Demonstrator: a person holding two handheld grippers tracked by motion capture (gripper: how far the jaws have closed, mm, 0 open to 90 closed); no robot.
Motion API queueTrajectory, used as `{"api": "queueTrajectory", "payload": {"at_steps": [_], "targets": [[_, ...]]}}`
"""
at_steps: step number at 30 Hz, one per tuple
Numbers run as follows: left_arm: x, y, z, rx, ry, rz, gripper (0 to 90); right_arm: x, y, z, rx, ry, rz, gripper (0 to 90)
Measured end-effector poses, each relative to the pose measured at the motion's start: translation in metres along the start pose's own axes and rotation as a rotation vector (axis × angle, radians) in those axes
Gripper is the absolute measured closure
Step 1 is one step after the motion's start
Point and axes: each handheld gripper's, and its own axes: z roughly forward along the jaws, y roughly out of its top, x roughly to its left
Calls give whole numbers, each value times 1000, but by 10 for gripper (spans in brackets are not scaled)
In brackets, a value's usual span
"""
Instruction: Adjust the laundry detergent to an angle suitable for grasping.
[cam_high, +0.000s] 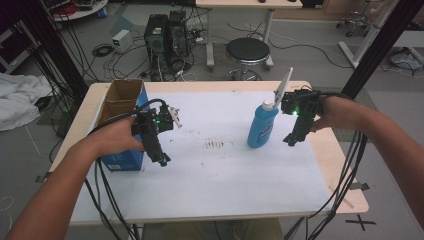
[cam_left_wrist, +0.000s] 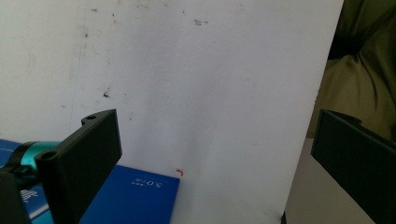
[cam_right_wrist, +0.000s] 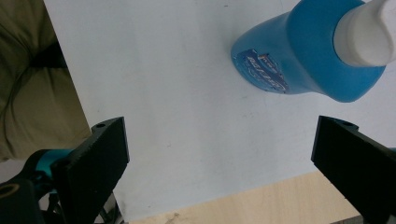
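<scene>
the blue bottle (cam_high: 262, 126) stands upright on the white sheet (cam_high: 215, 160) of the counter (cam_high: 320, 145), right of centre in the high view, its white cap (cam_high: 268, 105) on top. the right claw (cam_high: 291, 140) hangs just beside it on its right, apart from it, jaws spread wide and gripping nothing. in the right gripper view the blue bottle (cam_right_wrist: 299, 56) sits in the upper right of the frame, beyond the jaws and not between them. the left claw (cam_high: 163, 161) hovers at centre left of the high view, well apart from the bottle, just beside the blue box (cam_high: 122, 159), jaws wide and empty.
</scene>
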Motion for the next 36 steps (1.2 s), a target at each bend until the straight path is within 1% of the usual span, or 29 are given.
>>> {"api": "queueTrajectory", "payload": {"at_steps": [3, 8, 11, 16, 19, 22, 25, 31, 33, 35, 36], "targets": [[1, 0, -1, -5, 3, -5, 17, 0, 1, 0, -1, 3, -1, 31], [3, 0, 0, 8, 7, -11, 17, 1, 0, 0, -5, 0, -4, 31], [3, 2, 0, 6, 13, -9, 17, 0, -1, -1, -6, -1, -6, 31], [5, 3, 1, 8, 16, -18, 17, 0, -3, -1, -7, -3, -2, 31], [4, 4, 0, 13, 21, -14, 17, 1, -6, -3, -11, -3, -4, 31], [3, 4, 0, 19, 29, -19, 17, 1, -7, -4, -11, -4, 4, 31], [2, 2, -1, 16, 37, -25, 17, 3, -7, -4, -6, -4, -1, 31], [0, 1, -2, 28, 41, -18, 17, 4, -8, -5, -11, -6, -7, 31], [-1, 1, -1, 11, 52, -25, 17, 4, -7, -4, -4, -6, -8, 31], [0, 1, -1, 7, 54, -24, 17, 5, -6, -5, -7, -6, -7, 31], [1, 2, -1, -15, 65, -35, 17, 4, -6, -5, -13, -10, -10, 31]]}}
